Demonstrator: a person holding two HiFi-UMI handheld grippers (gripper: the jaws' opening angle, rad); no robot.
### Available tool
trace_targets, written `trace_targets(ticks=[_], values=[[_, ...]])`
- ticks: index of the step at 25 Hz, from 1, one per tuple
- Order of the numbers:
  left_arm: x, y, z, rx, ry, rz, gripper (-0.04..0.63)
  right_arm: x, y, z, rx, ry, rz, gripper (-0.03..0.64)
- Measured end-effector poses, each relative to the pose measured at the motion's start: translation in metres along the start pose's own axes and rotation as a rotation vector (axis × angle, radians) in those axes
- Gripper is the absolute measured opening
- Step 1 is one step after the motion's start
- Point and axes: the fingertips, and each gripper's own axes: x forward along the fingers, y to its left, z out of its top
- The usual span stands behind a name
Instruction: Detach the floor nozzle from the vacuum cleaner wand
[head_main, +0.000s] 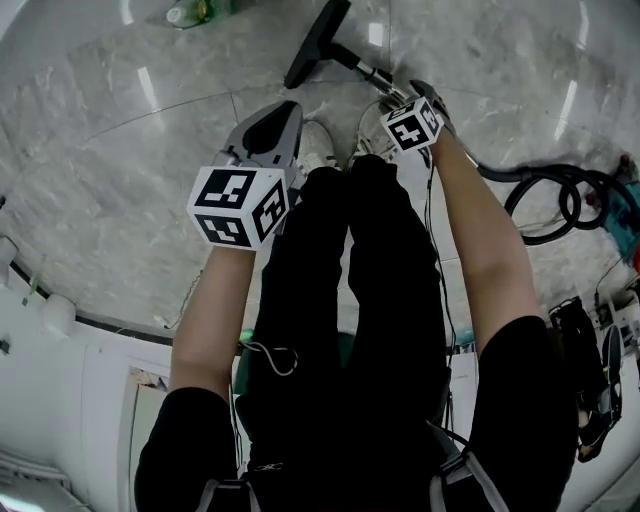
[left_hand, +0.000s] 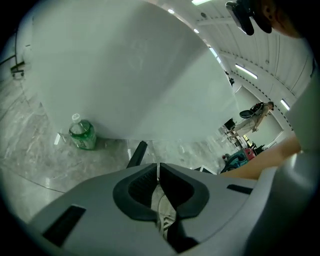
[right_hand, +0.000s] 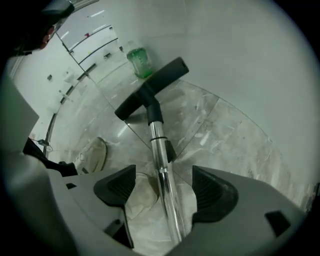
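The black floor nozzle (head_main: 318, 42) lies on the marble floor, joined to the chrome wand (head_main: 372, 72). In the right gripper view the nozzle (right_hand: 152, 87) sits ahead and the wand (right_hand: 159, 145) runs back between the jaws. My right gripper (right_hand: 164, 180) is open, with its pads standing clear on either side of the tube. In the head view that right gripper (head_main: 402, 100) hangs over the wand's near end. My left gripper (head_main: 285, 115) is held left of the wand, above a shoe. It is shut with nothing in it (left_hand: 159, 172).
A green bottle (head_main: 190, 12) stands on the floor beyond the nozzle, near a curved white wall (left_hand: 130, 75). A black hose (head_main: 550, 190) coils at the right beside a teal machine (head_main: 622, 215). The person's pale shoes (right_hand: 95, 154) stand just below the grippers.
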Motion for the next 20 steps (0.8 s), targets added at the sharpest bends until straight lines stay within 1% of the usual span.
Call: trace_targets(ticks=[3,6,10,13,14,16,18,20], values=[[0.013,0.022,-0.013,0.013,0.031,0.001,0.008,0.042,0.003,-0.007,-0.042,0.043,0.003,0.341],[0.024,0.032,-0.019,0.024,0.050,-0.014,0.008,0.069,0.008,-0.015,-0.093,0.061,-0.003,0.341],[0.032,0.036,-0.020,0.038,0.062,-0.030,0.008,0.086,0.006,-0.008,-0.170,0.039,-0.060,0.339],[0.035,0.038,-0.022,0.038,0.080,-0.036,0.008,0.092,0.005,-0.008,-0.177,0.086,-0.072,0.332],[0.037,0.037,-0.022,0.032,0.084,-0.045,0.008,0.091,0.003,-0.006,-0.183,0.096,-0.079,0.322],[0.037,0.032,-0.019,0.003,0.087,-0.083,0.008,0.084,-0.003,0.002,-0.204,0.074,-0.112,0.192],[0.031,0.021,-0.014,-0.040,0.084,-0.129,0.008,0.070,-0.004,0.010,-0.198,0.044,-0.130,0.192],[0.024,0.009,-0.008,-0.065,0.073,-0.157,0.008,0.049,-0.004,0.020,-0.185,0.019,-0.128,0.192]])
